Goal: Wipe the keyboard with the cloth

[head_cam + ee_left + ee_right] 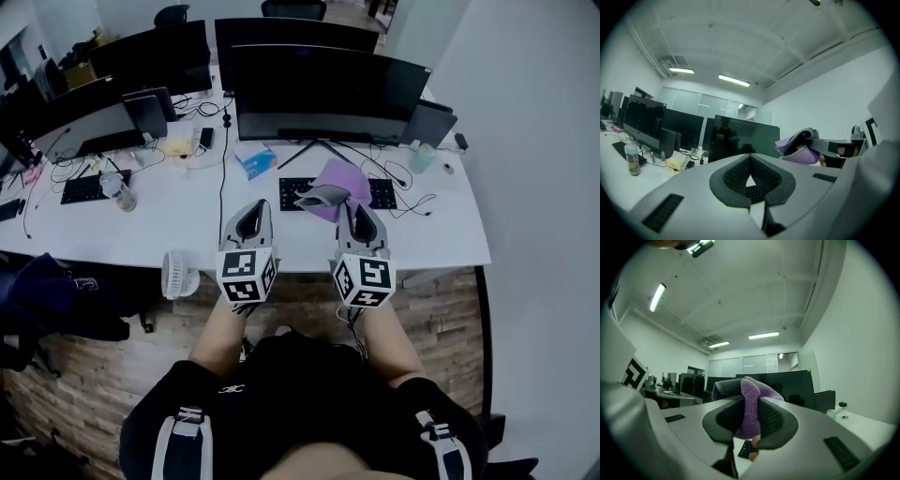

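- White desk [450,234], long and smooth, running across an open office, with dark monitors ranked along it and strip lights [733,80] glowing on the ceiling.
- Front and centre, a wide black monitor [328,94] on a splayed stand, and just before it the flat black keyboard [382,194], its keys laid out in a tidy grid.
- Look at the right gripper [361,217]: its ribbed dark pads are clamped hard on the cloth [750,413], a fuzzy terry fabric, purple on one face and grey on the other, bunched into a thick fold that bulges above the jaws.
- From the head view that cloth hangs over the middle of the keyboard, covering part of it; whether it actually touches the keys, I can't tell.
- Left gripper [251,220] sits alongside, just over the desk's near edge, jaws closed tip to tip with nothing between them, only a small diamond-shaped gap showing keys beyond.
- Off to the left: a small round white fan [178,274] at the desk edge, a clear bottle [117,190], and loose black cables.
- Below, brick-patterned flooring.
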Demonstrator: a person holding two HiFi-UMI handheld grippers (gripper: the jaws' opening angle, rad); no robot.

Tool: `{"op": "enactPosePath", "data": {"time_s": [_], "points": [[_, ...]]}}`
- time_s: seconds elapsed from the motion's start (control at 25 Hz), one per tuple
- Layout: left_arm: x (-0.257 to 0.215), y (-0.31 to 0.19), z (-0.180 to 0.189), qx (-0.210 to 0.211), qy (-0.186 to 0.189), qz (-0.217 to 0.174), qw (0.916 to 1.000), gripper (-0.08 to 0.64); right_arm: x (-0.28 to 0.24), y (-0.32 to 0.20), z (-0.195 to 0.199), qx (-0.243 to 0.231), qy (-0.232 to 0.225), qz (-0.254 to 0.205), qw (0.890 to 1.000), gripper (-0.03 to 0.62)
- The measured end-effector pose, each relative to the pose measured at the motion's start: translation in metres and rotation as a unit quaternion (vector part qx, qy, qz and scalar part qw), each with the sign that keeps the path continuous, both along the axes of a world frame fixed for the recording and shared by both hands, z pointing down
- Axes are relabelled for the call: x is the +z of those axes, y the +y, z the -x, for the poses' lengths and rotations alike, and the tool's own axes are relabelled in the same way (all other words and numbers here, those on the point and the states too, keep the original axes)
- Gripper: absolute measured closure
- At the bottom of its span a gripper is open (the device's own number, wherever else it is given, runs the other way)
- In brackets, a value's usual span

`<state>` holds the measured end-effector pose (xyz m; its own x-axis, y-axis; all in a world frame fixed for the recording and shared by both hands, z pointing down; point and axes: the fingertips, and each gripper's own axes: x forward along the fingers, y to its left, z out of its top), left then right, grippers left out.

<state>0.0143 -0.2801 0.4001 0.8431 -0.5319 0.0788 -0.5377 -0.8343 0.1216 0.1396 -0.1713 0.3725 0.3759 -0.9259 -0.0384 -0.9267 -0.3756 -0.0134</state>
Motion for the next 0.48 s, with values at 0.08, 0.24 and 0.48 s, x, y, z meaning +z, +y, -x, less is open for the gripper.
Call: {"op": "enactPosePath", "data": {"time_s": [0.08, 0.24, 0.48], "points": [[0.009, -0.015, -0.009, -0.002, -0.007, 0.008, 0.9999, 0.549, 0.011, -0.016, -0.009, -0.004, -0.006, 0.008, 1.000, 0.500], [0.021, -0.033, -0.021, -0.013, -0.019, 0.009, 0.9997, 0.549, 0.031, -0.044, -0.027, -0.021, -0.026, 0.017, 0.999, 0.500], [0.024, -0.052, -0.033, -0.048, -0.037, 0.007, 0.9981, 0.549, 0.050, -0.084, -0.050, -0.064, -0.048, 0.026, 0.996, 0.500]]}}
